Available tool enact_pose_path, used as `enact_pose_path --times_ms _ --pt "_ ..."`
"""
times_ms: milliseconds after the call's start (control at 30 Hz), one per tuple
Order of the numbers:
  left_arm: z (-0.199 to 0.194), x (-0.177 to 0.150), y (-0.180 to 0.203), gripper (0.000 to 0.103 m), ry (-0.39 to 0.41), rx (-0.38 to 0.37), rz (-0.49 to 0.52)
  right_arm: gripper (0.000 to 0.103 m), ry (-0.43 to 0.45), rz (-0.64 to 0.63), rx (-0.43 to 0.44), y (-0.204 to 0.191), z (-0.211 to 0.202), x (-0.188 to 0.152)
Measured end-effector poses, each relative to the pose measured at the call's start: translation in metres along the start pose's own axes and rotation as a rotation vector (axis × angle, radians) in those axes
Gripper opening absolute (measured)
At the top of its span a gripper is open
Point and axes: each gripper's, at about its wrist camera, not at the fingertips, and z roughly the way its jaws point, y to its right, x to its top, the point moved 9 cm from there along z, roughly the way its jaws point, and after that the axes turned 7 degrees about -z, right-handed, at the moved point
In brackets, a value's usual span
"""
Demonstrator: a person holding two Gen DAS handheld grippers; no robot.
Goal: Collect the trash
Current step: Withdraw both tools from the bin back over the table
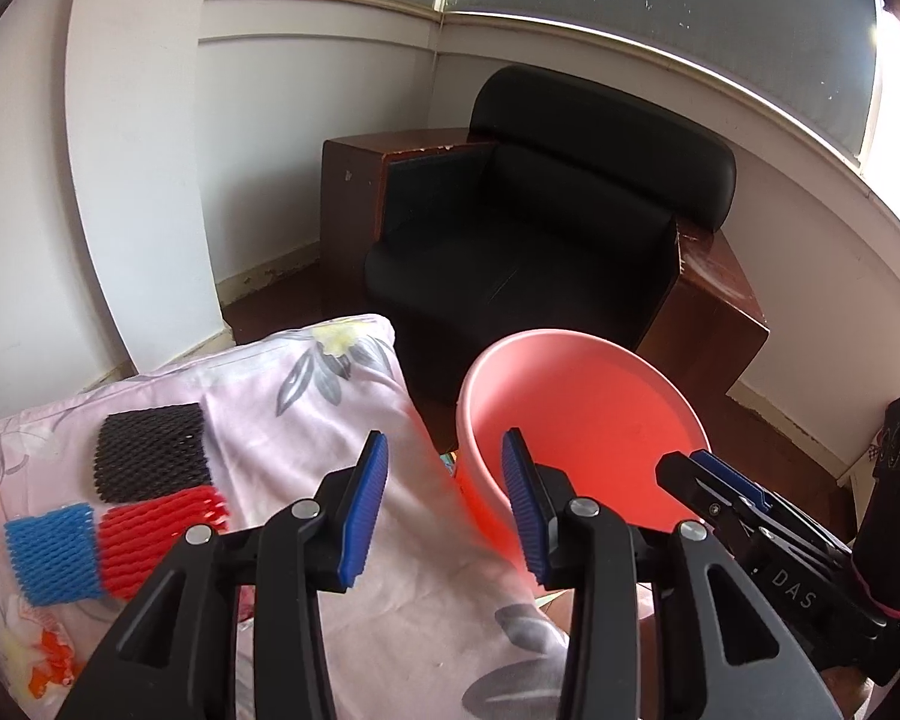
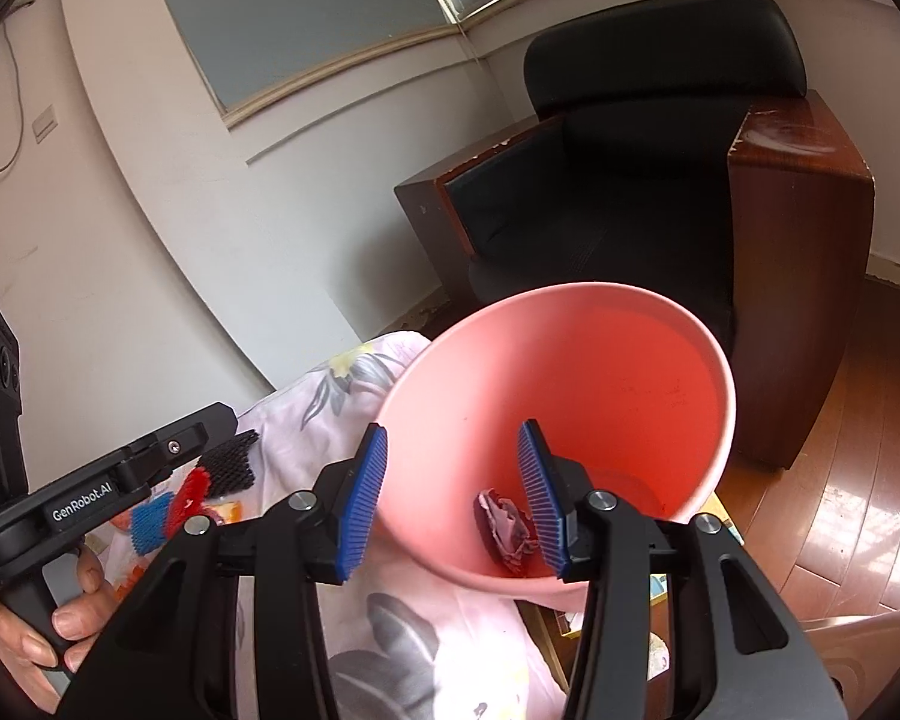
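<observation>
left gripper [image 1: 444, 501]: fingers apart, nothing clamped | right gripper [image 2: 453, 498]: fingers apart, nothing clamped | pink bin [image 2: 600, 360]: crumpled wad [image 2: 507, 531] seen inside | foam nets [image 1: 150, 456]: seen at 9 o'clock on floral cloth [image 1: 306, 420]

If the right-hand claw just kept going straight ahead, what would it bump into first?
Most likely the pink bucket: the right gripper points into its open mouth, toward the crumpled scrap inside. Depth is hard to judge.

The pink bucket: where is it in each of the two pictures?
Left wrist view: pink bucket at lower centre-right, just beyond the right fingertip.
Right wrist view: bucket fills the centre, with a crumpled scrap inside.
Shared landmark: the black armchair behind it.
</observation>
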Motion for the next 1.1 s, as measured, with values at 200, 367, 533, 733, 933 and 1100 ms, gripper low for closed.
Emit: enact_pose_path --times_ms 200,367,533,733,933,1100 --pt "-0.039 -0.002 -0.017 0.043 0.047 0.018 -0.01 0.046 0.009 -0.046 0.03 -0.024 -0.013 -0.002" --pt "-0.07 -0.009 -0.037 0.045 0.081 0.041 -0.027 0.046 0.014 -0.086 0.061 -0.047 -0.025 -0.008" --pt "-0.096 -0.02 -0.061 0.045 0.098 0.069 -0.055 0.046 0.008 -0.134 0.089 -0.073 -0.033 -0.019" --pt "-0.122 -0.034 -0.093 0.045 0.113 0.101 -0.104 0.046 -0.002 -0.175 0.108 -0.094 -0.04 -0.03" --pt "-0.144 -0.047 -0.117 0.045 0.126 0.128 -0.137 0.046 -0.007 -0.203 0.133 -0.114 -0.047 -0.04" --pt "-0.16 -0.057 -0.133 0.046 0.138 0.151 -0.153 0.046 -0.018 -0.235 0.158 -0.129 -0.05 -0.049"
